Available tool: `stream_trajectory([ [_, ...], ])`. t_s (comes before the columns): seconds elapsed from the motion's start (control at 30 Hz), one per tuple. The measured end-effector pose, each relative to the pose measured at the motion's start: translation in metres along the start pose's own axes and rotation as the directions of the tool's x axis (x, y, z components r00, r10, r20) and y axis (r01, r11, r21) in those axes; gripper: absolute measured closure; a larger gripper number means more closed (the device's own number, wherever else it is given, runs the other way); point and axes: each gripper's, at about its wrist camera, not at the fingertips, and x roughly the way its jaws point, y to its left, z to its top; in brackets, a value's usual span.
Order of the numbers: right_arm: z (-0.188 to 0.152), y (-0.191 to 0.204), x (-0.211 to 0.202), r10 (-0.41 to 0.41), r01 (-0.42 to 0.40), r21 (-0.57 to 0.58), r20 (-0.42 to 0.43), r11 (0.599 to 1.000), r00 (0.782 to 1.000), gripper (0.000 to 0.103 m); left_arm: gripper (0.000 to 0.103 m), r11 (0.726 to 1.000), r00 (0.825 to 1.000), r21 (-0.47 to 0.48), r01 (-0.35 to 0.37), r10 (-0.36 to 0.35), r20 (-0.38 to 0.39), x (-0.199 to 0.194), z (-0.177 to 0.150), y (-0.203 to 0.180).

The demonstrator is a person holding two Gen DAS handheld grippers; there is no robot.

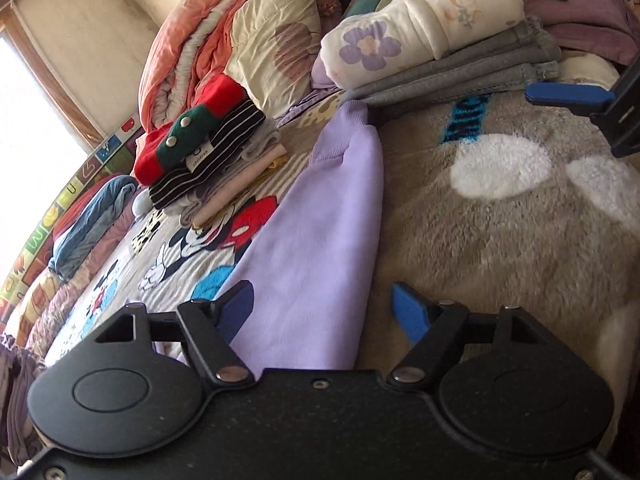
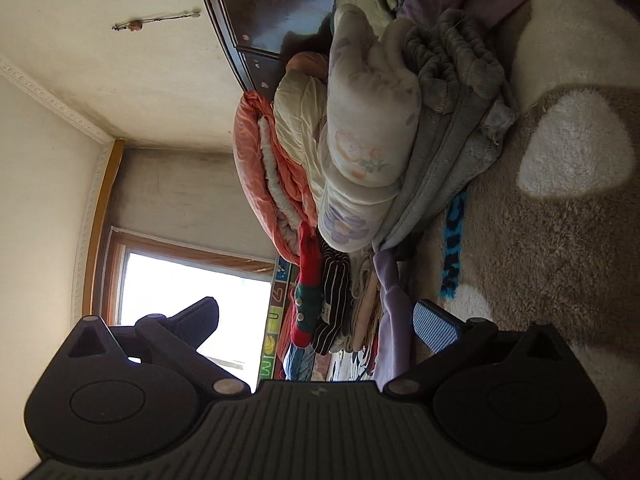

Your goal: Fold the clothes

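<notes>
Right now the lilac garment (image 1: 320,232) is lying flat on the bed between the spread jaws of the left gripper (image 1: 322,310), its body passing through the gap and its ribbed cuff stretching ahead of the fingertips toward a gray folded stack (image 1: 460,76); nothing is being pinched. Its cloth is looking smooth and matte, a long tapering shape, while the fleece blanket (image 1: 500,232) beneath the right-hand jaw is shaggy, brown with white patches. Off ahead of the left-hand jaw, a striped and red knit pile (image 1: 204,152) is sitting, neatly folded. The left gripper is hovering low, pointing along the garment. The right gripper (image 2: 316,326) is turned on its side, jaws also standing wide apart and empty, with the lilac garment (image 2: 394,320) lying just beside the blue ridged pad (image 2: 434,326) of the jaw nearest the blanket.
</notes>
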Motion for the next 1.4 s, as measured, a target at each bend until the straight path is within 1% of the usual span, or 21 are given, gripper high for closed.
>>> stream_trajectory([
  [0.1, 0.002, -0.005, -0.004, -0.019, 0.019, 0.011, 0.030, 1.000, 0.999, 0.000, 0.027, 1.000, 1.000, 0.027, -0.009, 0.009, -0.008, 0.017, 0.017, -0.006],
  [0.2, 0.001, -0.003, -0.003, -0.055, 0.056, -0.018, 0.045, 0.998, 0.997, 0.000, 0.027, 0.998, 1.000, 0.054, -0.022, 0.022, -0.011, 0.033, 0.031, -0.012],
  [0.27, 0.001, -0.003, -0.003, -0.069, 0.071, -0.023, 0.066, 0.997, 0.995, 0.000, 0.033, 0.997, 0.999, 0.073, -0.026, 0.028, -0.018, 0.043, 0.039, -0.015],
  [0.37, 0.005, -0.012, -0.008, -0.070, 0.067, 0.030, 0.113, 0.997, 0.991, 0.000, 0.036, 0.992, 0.998, 0.111, -0.051, 0.054, -0.024, 0.056, 0.052, -0.024],
  [0.47, 0.007, -0.022, -0.007, -0.072, 0.061, 0.082, 0.130, 0.995, 0.989, 0.000, 0.039, 0.987, 0.996, 0.142, -0.077, 0.083, -0.040, 0.069, 0.063, -0.031],
  [0.63, 0.006, -0.021, -0.001, -0.074, 0.067, 0.062, 0.125, 0.996, 0.989, 0.000, 0.050, 0.972, 0.989, 0.201, -0.123, 0.137, -0.055, 0.090, 0.080, -0.043],
  [0.7, 0.006, -0.020, 0.001, -0.076, 0.070, 0.051, 0.124, 0.996, 0.989, 0.000, 0.053, 0.973, 0.987, 0.193, -0.125, 0.141, -0.072, 0.098, 0.085, -0.041],
  [0.77, 0.005, -0.019, 0.004, -0.079, 0.074, 0.041, 0.121, 0.996, 0.990, 0.000, 0.070, 0.979, 0.987, 0.171, -0.108, 0.127, -0.100, 0.103, 0.090, -0.036],
  [0.8, 0.006, -0.019, 0.004, -0.079, 0.075, 0.037, 0.120, 0.996, 0.990, 0.000, 0.092, 0.985, 0.988, 0.141, -0.100, 0.115, -0.100, 0.098, 0.090, -0.026],
  [0.83, 0.006, -0.019, 0.004, -0.078, 0.075, 0.034, 0.121, 0.997, 0.990, 0.000, 0.097, 0.990, 0.990, 0.103, -0.095, 0.104, -0.093, 0.090, 0.088, -0.013],
  [0.9, 0.006, -0.019, 0.004, -0.071, 0.068, 0.032, 0.122, 0.997, 0.990, 0.000, 0.098, 0.996, 0.993, 0.028, -0.082, 0.084, -0.078, 0.074, 0.085, 0.013],
  [0.97, 0.006, -0.019, 0.005, -0.063, 0.060, 0.029, 0.118, 0.998, 0.991, 0.000, 0.098, 0.997, 0.996, -0.048, -0.067, 0.064, -0.061, 0.058, 0.082, 0.040],
  [1.03, 0.005, -0.019, 0.008, -0.041, 0.039, 0.026, 0.077, 0.999, 0.996, 0.000, 0.098, 0.991, 0.998, -0.123, -0.051, 0.046, -0.043, 0.042, 0.079, 0.066],
  [1.1, 0.002, -0.017, 0.014, -0.023, 0.022, 0.022, 0.024, 1.000, 0.999, 0.000, 0.098, 0.980, 0.999, -0.197, -0.033, 0.029, -0.024, 0.026, 0.076, 0.092],
  [1.17, -0.005, -0.014, 0.022, 0.001, -0.001, 0.015, -0.046, 1.000, 0.999, 0.000, 0.098, 0.963, 1.000, -0.269, -0.014, 0.013, -0.003, 0.009, 0.073, 0.118],
  [1.23, -0.016, -0.007, 0.030, 0.010, -0.012, -0.017, -0.122, 1.000, 0.992, 0.000, 0.099, 0.940, 1.000, -0.340, 0.007, 0.000, 0.019, -0.007, 0.071, 0.145],
  [1.33, -0.036, 0.009, 0.040, 0.024, -0.046, -0.094, -0.227, 0.994, 0.973, 0.000, 0.099, 0.887, 0.999, -0.462, 0.004, 0.021, 0.049, -0.042, 0.048, 0.195],
  [1.4, -0.053, 0.025, 0.043, 0.030, -0.083, -0.174, -0.290, 0.981, 0.957, 0.000, 0.099, 0.859, 0.997, -0.512, -0.012, 0.052, 0.063, -0.064, 0.031, 0.225],
])
